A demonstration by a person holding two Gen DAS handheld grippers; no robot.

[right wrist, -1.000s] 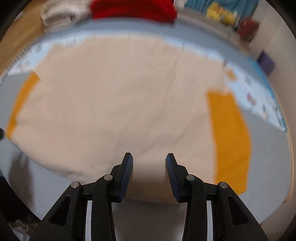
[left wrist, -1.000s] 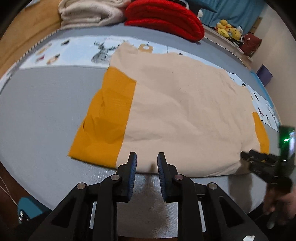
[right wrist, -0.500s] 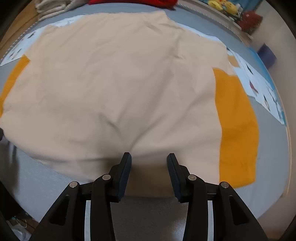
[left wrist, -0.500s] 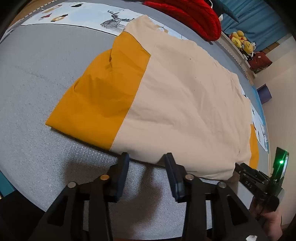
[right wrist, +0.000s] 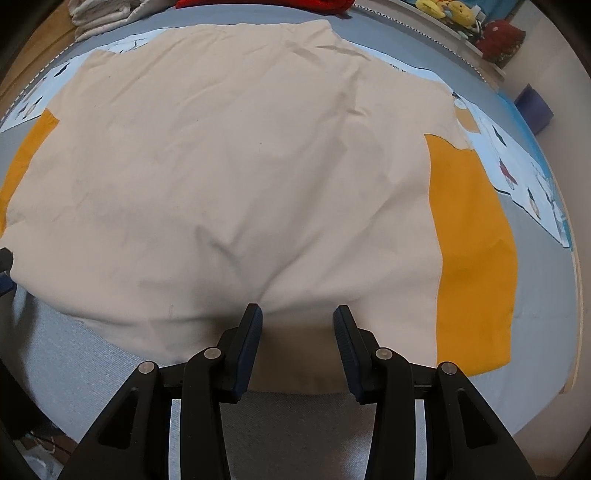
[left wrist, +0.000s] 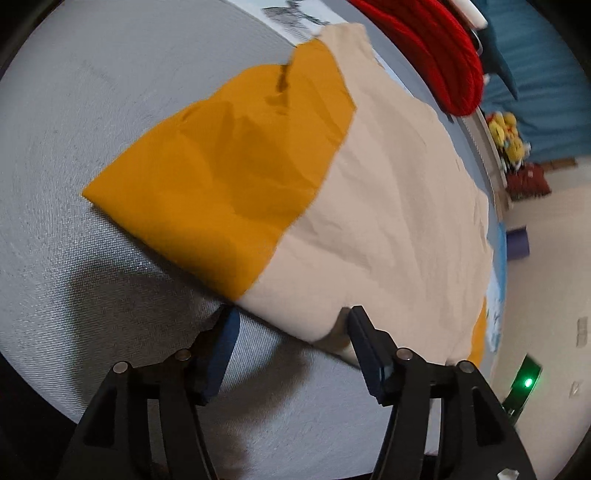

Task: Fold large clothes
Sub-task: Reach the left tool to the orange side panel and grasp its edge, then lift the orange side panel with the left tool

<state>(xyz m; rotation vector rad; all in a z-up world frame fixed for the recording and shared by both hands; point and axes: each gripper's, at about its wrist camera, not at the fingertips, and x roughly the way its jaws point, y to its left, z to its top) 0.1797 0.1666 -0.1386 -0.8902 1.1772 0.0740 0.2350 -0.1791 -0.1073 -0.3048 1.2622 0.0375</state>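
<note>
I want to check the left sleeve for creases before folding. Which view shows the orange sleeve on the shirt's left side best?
The left wrist view: the orange left sleeve fills its middle, creases plain. The right wrist view shows only a thin strip of it at the picture's left edge.

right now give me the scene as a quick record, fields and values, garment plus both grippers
garment: cream shirt with orange sleeves, spread flat, unfolded
surface: grey bed cover
left gripper: open, at the near hem beside the orange sleeve
right gripper: open, fingertips at the near hem, middle of the shirt
grip: neither has closed on cloth
background: red blanket, yellow plush toys
</note>
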